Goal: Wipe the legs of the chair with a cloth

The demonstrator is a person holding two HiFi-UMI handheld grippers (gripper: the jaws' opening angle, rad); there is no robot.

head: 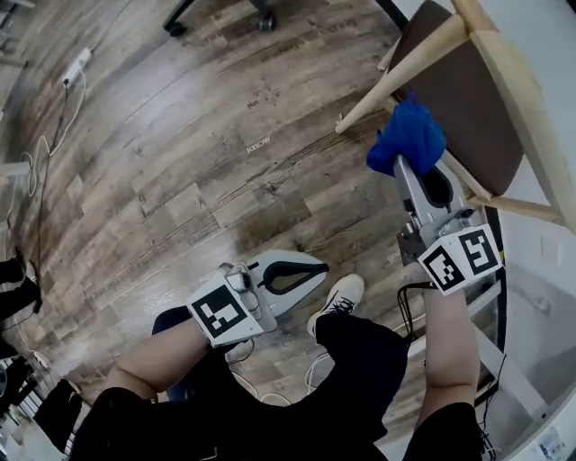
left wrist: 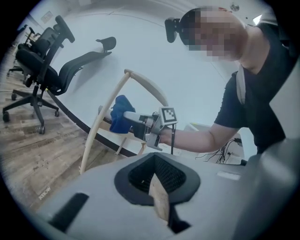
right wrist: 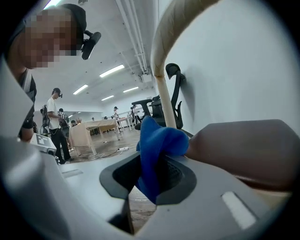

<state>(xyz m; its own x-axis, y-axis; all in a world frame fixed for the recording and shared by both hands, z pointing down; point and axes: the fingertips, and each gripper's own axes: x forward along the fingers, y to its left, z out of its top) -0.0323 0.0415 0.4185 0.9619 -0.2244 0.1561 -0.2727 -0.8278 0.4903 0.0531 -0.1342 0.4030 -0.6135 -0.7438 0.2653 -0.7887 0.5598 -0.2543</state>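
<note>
A light-wood chair with a brown seat (head: 454, 99) stands at the upper right, one pale leg (head: 396, 76) slanting down to the floor. My right gripper (head: 414, 164) is shut on a bunched blue cloth (head: 408, 137), which lies against the chair's underside just beside that leg. In the right gripper view the cloth (right wrist: 154, 150) fills the jaws, with the leg (right wrist: 165, 101) behind it and the brown seat (right wrist: 243, 145) at the right. My left gripper (head: 308, 268) hangs low over the floor by the person's knee, shut and holding nothing. In its own view it looks at the chair leg (left wrist: 101, 122) and the cloth (left wrist: 121, 119).
Wood-plank floor (head: 180, 162) spreads to the left. A white power strip with cables (head: 76, 65) lies at the far left and an office chair base (head: 261, 18) at the top. A white wall (head: 549, 54) stands behind the chair. Black office chairs (left wrist: 42, 70) are further off.
</note>
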